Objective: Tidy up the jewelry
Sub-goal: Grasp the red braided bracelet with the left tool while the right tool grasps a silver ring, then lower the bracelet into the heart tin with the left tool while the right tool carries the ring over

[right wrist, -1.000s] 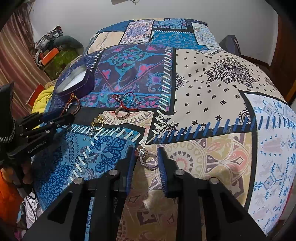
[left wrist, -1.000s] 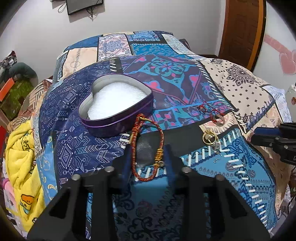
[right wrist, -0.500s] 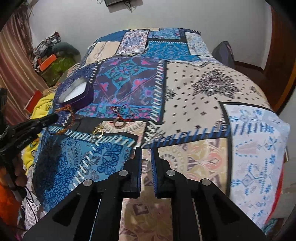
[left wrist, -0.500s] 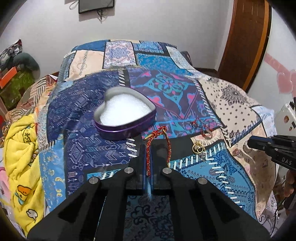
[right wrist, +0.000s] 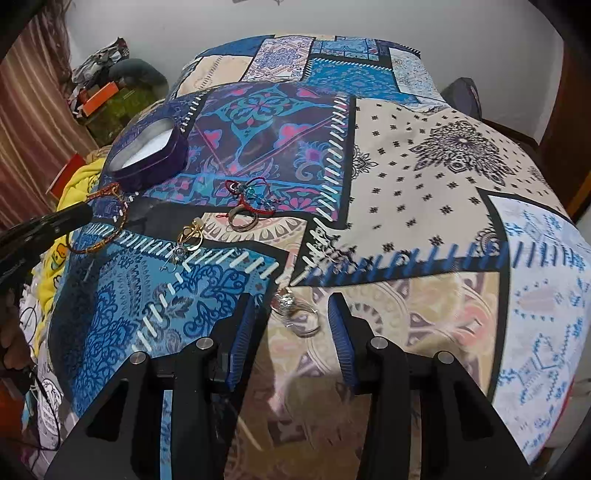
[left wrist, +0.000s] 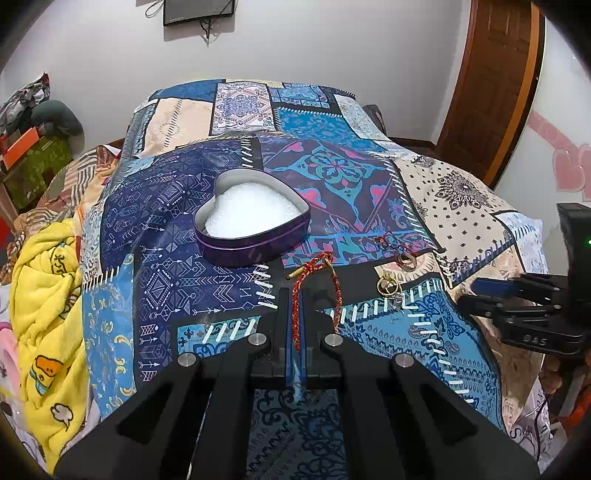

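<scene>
Left gripper jaws clamped on red-gold bracelet, heart tin just ahead, near rim clear. Right gripper jaws wide, silver ring between, untouched.

Yellow cartoon blanket lying bunched at 8 o'clock; wooden door standing at 1 o'clock; wall-mounted screen hanging at 12 o'clock.

The heart-shaped tin is glossy purple metal, lined with grainy white foam. Just beside it, a braided red-and-gold cord bracelet looks rough. The printed patchwork bedspread is matt cloth. The silver ring shines metallic.
</scene>
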